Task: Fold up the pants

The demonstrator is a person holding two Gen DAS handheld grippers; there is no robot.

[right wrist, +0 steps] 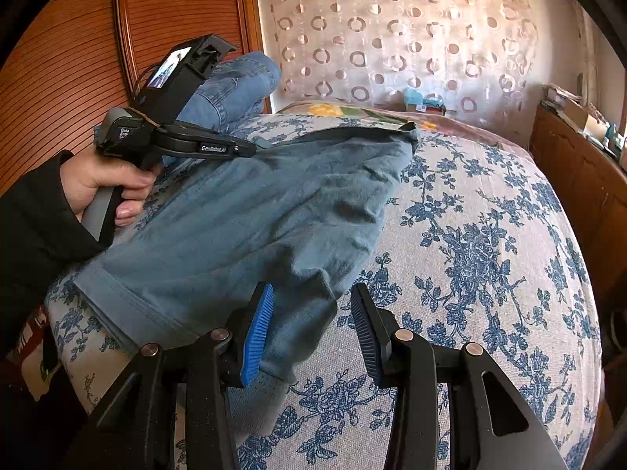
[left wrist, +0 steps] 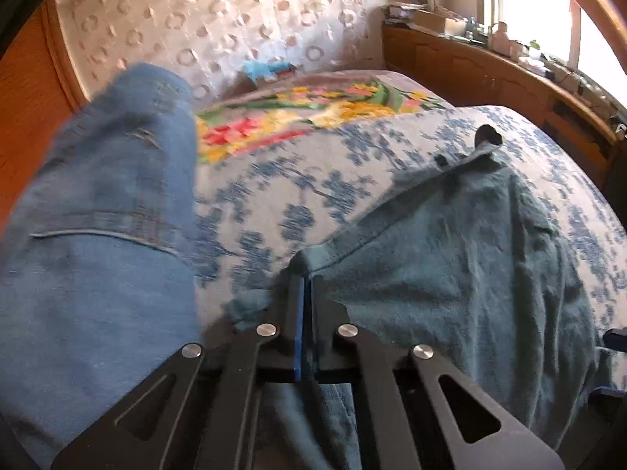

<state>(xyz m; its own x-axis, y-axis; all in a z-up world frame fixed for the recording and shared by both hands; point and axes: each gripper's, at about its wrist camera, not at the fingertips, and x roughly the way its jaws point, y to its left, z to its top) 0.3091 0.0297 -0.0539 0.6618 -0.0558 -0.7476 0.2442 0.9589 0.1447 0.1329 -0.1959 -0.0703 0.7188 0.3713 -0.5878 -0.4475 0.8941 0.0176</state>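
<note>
Grey-blue pants (left wrist: 470, 254) (right wrist: 254, 227) lie spread and wrinkled on the flowered bed cover (right wrist: 470, 254). My left gripper (left wrist: 306, 282) is shut on the pants at their left edge, with cloth bunched on both sides of its fingers. In the right wrist view a hand (right wrist: 102, 180) holds that left gripper (right wrist: 250, 150) over the far side of the pants. My right gripper (right wrist: 312, 293) stands open at the near edge. Its left blue pad rests against a pant leg, and some cloth lies between the jaws without being pressed.
Blue denim jeans (left wrist: 98, 196) (right wrist: 235, 86) are heaped at the bed's left side, by a wooden wardrobe (right wrist: 58, 78). A bright flowered blanket (left wrist: 313, 109) covers the bed's far end. A cluttered wooden cabinet (right wrist: 580, 180) runs along the right.
</note>
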